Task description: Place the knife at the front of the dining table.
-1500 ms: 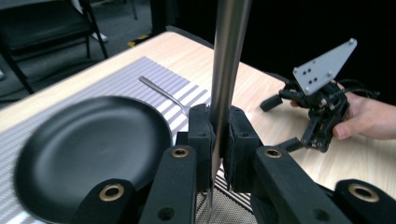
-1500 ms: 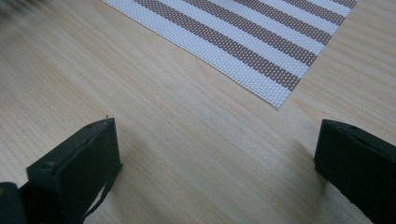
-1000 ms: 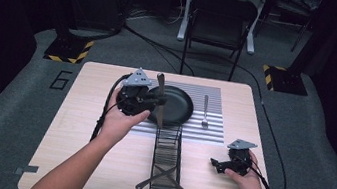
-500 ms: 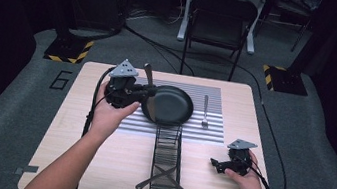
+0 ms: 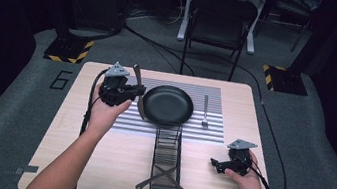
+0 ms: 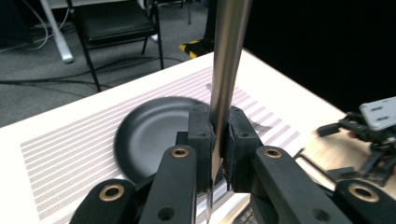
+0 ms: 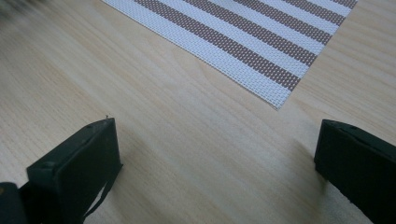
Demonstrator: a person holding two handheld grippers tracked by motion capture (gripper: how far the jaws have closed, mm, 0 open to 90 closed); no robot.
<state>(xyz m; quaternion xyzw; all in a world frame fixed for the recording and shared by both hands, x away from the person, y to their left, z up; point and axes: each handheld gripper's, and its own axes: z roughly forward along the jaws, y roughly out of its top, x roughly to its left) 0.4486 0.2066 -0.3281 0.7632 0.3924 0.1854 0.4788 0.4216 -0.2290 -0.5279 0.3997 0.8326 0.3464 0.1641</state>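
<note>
Firmly between the left tool's [image 6: 218,154] pads: the knife [image 6: 226,65].

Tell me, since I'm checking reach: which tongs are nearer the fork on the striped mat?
Right. The right tongs rest on the table below the fork; the left tongs, clamping a knife, sit beyond the black pan.
</note>
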